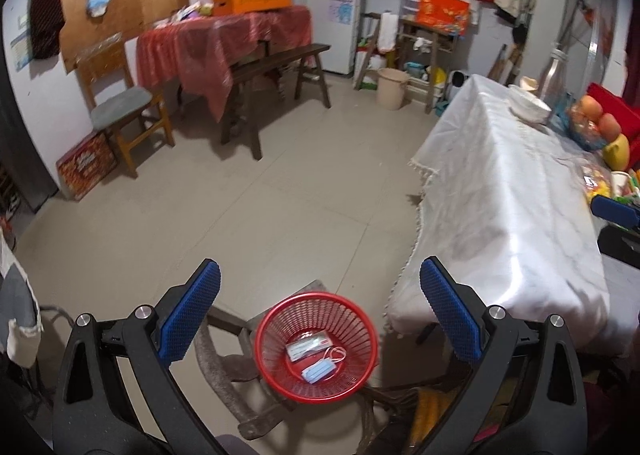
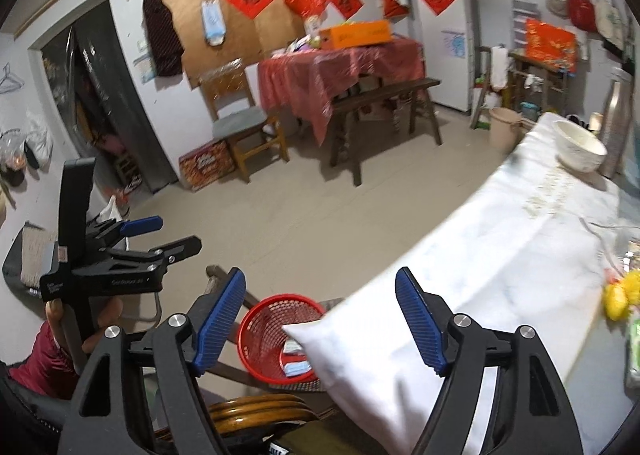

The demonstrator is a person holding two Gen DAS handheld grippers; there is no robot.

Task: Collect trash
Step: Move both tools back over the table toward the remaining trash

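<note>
A red mesh trash basket (image 1: 280, 329) stands low beside the white-clothed table (image 1: 500, 191). In it lie a small flat packet (image 1: 309, 347) and a blue face mask (image 1: 320, 369). My left gripper (image 1: 320, 315) is open and empty, held above the basket. In the right wrist view the basket (image 2: 264, 331) is partly hidden by the table corner (image 2: 360, 339). My right gripper (image 2: 320, 323) is open and empty over that corner. The left gripper (image 2: 152, 235) shows at the left of that view, held by a hand.
On the table stand stacked white bowls (image 1: 528, 105), a metal flask (image 1: 560, 79), fruit (image 1: 600, 123) and colourful wrappers (image 1: 600, 183). A white bowl (image 2: 580, 151) and yellow item (image 2: 620, 295) show in the right view. A wooden chair (image 1: 124, 107), bench (image 1: 276, 75), red-clothed table (image 1: 224, 43) and bucket (image 1: 392, 89) stand across the floor.
</note>
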